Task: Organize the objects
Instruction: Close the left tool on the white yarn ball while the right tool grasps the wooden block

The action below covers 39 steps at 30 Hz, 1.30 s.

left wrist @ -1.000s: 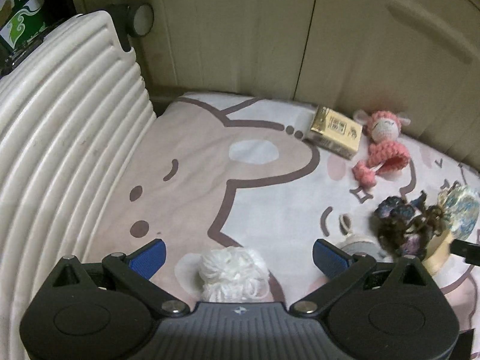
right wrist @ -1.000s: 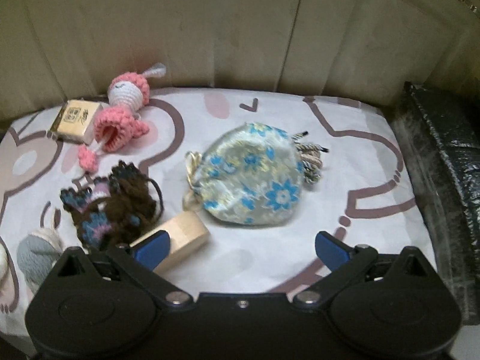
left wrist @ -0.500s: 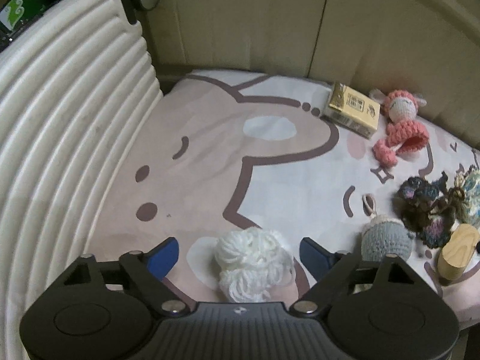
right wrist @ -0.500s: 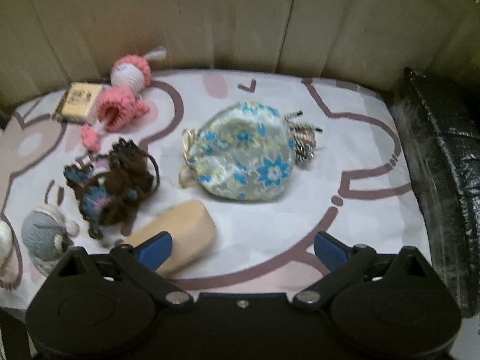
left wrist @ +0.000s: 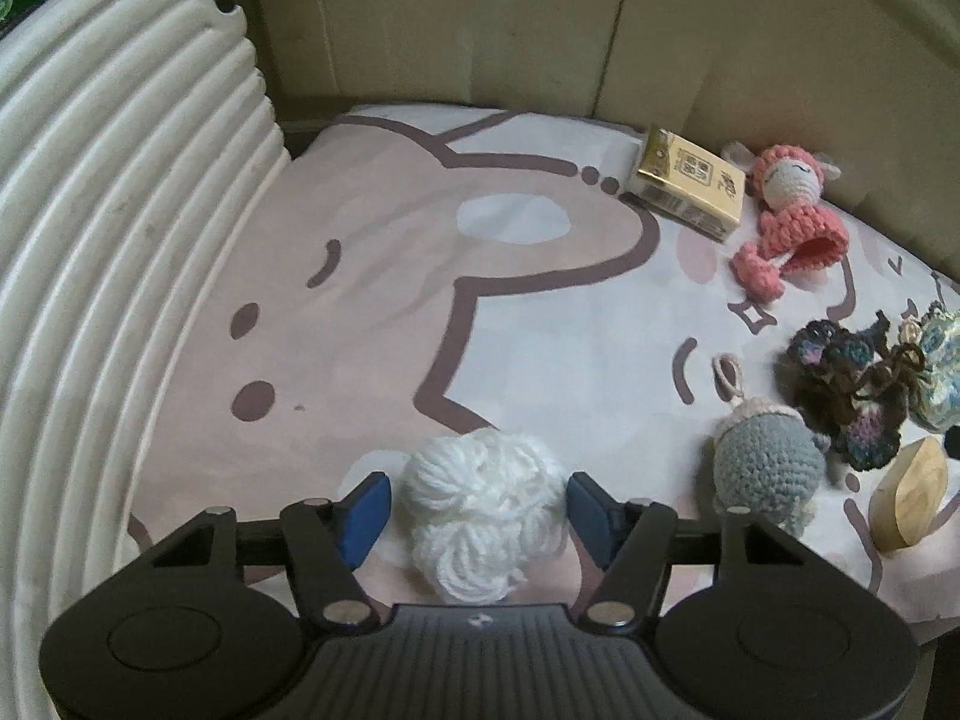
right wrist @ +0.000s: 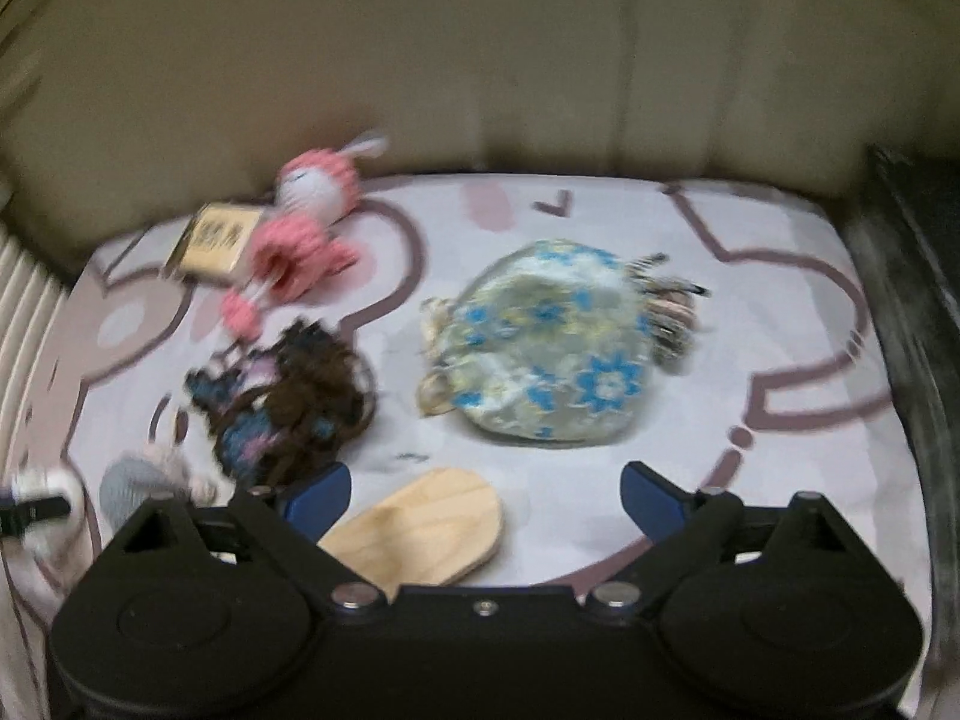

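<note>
In the left wrist view, the fluffy white yarn pom-pom [left wrist: 483, 513] is seen at 6 o'clock on the pink cartoon-printed cloth [left wrist: 420, 276], between the blue pads of the left gripper [left wrist: 477, 507], whose jaws have just been closing and look at or near its sides; loose strands alone could be pinched and the ball dropped. In the blurred right wrist view, the right gripper [right wrist: 486, 495] is held with jaws wide apart and empty over the pale oval wooden block [right wrist: 420, 531] at 6 o'clock, which could be nudged aside by the left pad.

We look steeply down from both wrists, close over the bed [left wrist: 372, 276] — sharing the pink doll [left wrist: 792, 210] and wooden block [right wrist: 420, 531].

A home – cartoon-print sheet [left wrist: 372, 276], crocheted doll [left wrist: 792, 204], cupboard doors [left wrist: 480, 18].
</note>
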Motion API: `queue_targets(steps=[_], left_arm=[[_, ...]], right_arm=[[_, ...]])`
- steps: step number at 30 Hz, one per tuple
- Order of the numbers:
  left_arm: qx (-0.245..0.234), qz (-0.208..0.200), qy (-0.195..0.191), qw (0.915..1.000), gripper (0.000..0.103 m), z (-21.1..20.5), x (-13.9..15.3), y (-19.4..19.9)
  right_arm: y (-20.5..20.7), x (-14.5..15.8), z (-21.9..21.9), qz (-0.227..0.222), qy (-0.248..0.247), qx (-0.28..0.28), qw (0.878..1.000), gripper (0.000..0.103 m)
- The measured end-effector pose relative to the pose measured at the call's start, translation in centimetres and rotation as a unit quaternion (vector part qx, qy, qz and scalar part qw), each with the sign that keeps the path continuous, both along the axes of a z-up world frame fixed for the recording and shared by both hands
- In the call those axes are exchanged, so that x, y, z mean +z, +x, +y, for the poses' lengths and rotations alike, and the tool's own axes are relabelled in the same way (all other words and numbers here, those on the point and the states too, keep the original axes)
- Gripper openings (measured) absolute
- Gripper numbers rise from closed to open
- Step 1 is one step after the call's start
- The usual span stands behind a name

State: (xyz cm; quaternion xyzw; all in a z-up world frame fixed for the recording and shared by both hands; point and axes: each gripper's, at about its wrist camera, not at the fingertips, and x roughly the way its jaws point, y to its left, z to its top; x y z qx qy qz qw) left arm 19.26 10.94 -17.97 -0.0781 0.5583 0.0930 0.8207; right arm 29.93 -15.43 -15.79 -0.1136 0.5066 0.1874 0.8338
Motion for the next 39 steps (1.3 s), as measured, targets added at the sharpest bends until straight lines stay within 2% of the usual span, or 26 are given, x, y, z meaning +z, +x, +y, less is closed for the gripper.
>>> queue_targets(steps=[9,13,17,23,25,29,32,35,39], left_arm=[[-0.012,0.012,-0.011,0.9998,0.064,0.0,-0.6,-0.1],[-0.01,0.02,-0.022,0.9995,0.064,0.0,-0.7,-0.2],[-0.014,0.022,-0.03,0.9992,0.063,-0.3,-0.5,-0.1],[-0.018,0.025,-0.029,0.9991,0.063,-0.8,-0.4,0.0],[-0.019,0.028,-0.027,0.9991,0.063,-0.8,-0.6,0.0],[-0.028,0.035,-0.021,0.9988,0.063,-1.0,-0.8,-0.1],[-0.037,0.041,-0.016,0.9984,0.063,-1.1,-1.0,-0.1],[-0.047,0.05,-0.012,0.9976,0.062,-1.2,-1.3,-0.1],[-0.048,0.054,-0.006,0.9974,0.054,-1.0,-1.7,0.1]], right_arm=[[-1.5,-1.3,1.5,-0.036,-0.021,0.13,0.991,0.1],[-1.0,-2.4,1.1,-0.02,-0.003,0.129,0.991,0.099],[-0.8,-2.3,0.5,0.044,0.047,0.147,0.987,0.099],[-1.7,-2.2,0.4,0.079,0.018,0.191,0.978,0.099],[-2.2,-2.6,1.0,0.071,-0.001,0.193,0.979,0.099],[-3.0,-3.3,2.3,0.025,-0.052,0.204,0.977,0.099],[-3.0,-3.6,2.9,0.009,-0.065,0.209,0.976,0.099],[-2.6,-3.8,3.0,0.019,-0.065,0.205,0.976,0.094],[-2.3,-3.7,3.0,0.026,-0.059,0.188,0.98,0.094]])
